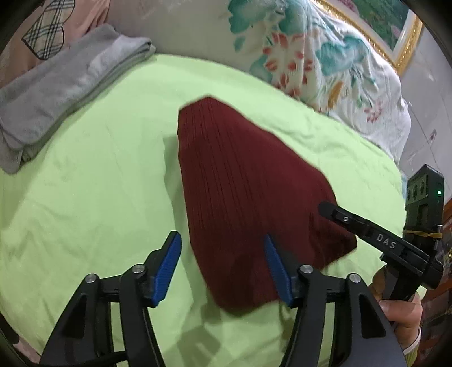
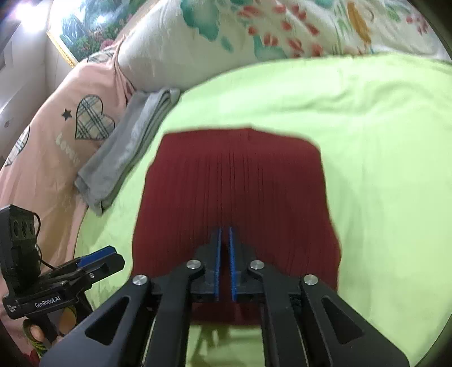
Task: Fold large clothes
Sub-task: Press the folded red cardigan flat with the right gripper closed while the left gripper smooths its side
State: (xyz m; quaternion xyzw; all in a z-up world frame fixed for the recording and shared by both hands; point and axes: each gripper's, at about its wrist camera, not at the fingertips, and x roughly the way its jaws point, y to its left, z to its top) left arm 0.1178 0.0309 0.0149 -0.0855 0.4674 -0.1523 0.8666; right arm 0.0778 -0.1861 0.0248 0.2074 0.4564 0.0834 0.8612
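A dark red ribbed garment (image 1: pixel 243 183) lies folded in a compact block on the light green bed sheet (image 1: pixel 99 183). It also shows in the right wrist view (image 2: pixel 234 183). My left gripper (image 1: pixel 223 240) is open, hovering above the garment's near left edge with nothing between the blue pads (image 1: pixel 169 265). My right gripper (image 2: pixel 225 234) has its jaws nearly together with a thin gap, above the garment's near edge; no cloth shows between them. The right gripper also shows in the left wrist view (image 1: pixel 325 207), and the left one in the right wrist view (image 2: pixel 110 255).
A folded grey garment (image 1: pixel 56 93) lies at the sheet's far left, also in the right wrist view (image 2: pixel 127 146). A pink quilt with plaid hearts (image 2: pixel 56 141) and a floral quilt (image 1: pixel 325 56) border the sheet. A framed picture (image 1: pixel 395 22) hangs behind.
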